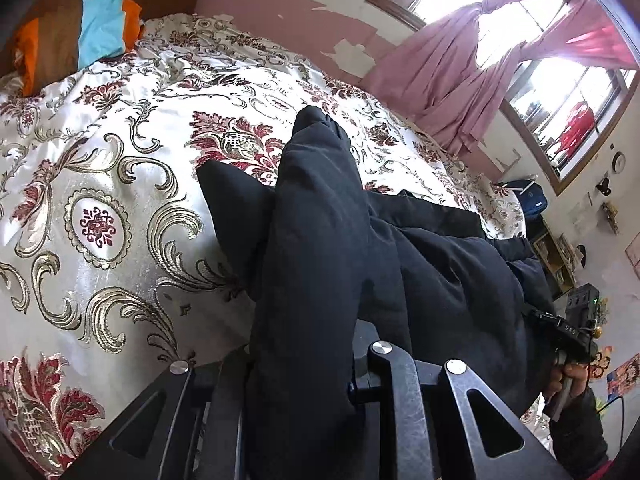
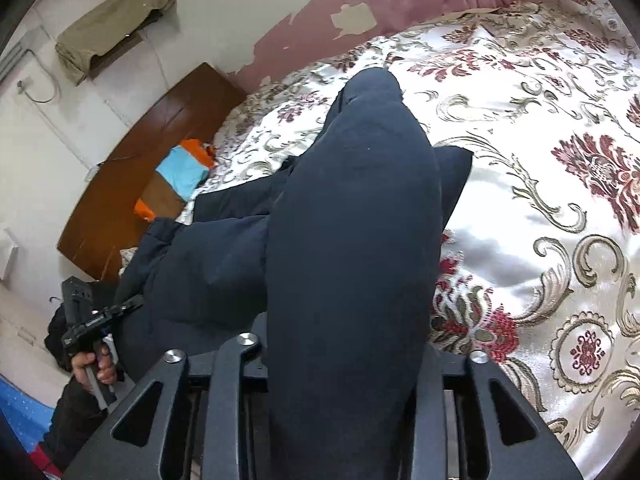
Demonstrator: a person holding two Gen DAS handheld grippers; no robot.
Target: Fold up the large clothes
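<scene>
A large dark navy padded garment (image 1: 420, 264) lies on the bed and hangs between both grippers. In the left wrist view a thick fold of it (image 1: 312, 240) runs up from my left gripper (image 1: 304, 376), which is shut on it; its fingertips are hidden by the cloth. In the right wrist view the same garment (image 2: 352, 240) bulges out of my right gripper (image 2: 344, 372), shut on it too. Each gripper shows in the other's view, held in a hand: the right one (image 1: 568, 332), the left one (image 2: 96, 320).
The bed has a shiny white cover with red and gold floral pattern (image 1: 100, 200). An orange, blue and brown pillow (image 1: 80, 36) lies by the wooden headboard (image 2: 140, 172). Pink curtains (image 1: 460, 80) and a window stand behind the bed. Shelves and clutter (image 1: 560, 248) stand beside it.
</scene>
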